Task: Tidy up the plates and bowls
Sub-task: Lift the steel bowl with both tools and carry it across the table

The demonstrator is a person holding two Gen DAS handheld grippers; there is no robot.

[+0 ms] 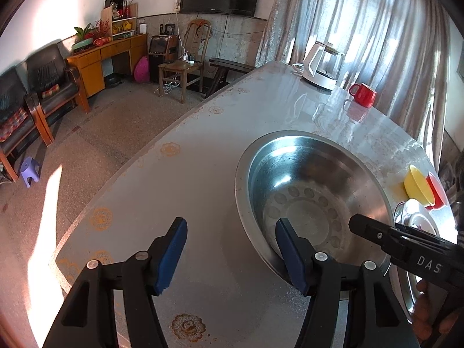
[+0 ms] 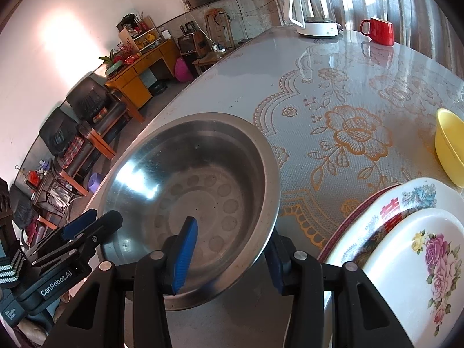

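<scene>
Tilting downward, both claws (image 1: 230,256) (image 2: 229,256) seemingly straddle the steel basin's (image 2: 203,159) rim.

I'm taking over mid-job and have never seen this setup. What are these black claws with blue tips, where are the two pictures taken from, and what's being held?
There is no robot arm: a person holds a two-finger gripper in each hand, and a fisheye camera on each looks along its fingers. One picture is from the left gripper, the other from the right gripper; the blue parts are their pads. On the patterned table are a steel basin, a yellow bowl, two stacked flowered plates, a red mug and a kettle. The right gripper appears to clamp the basin's near wall. The left gripper is open, straddling the rim without pressing it, so it holds nothing.
</scene>
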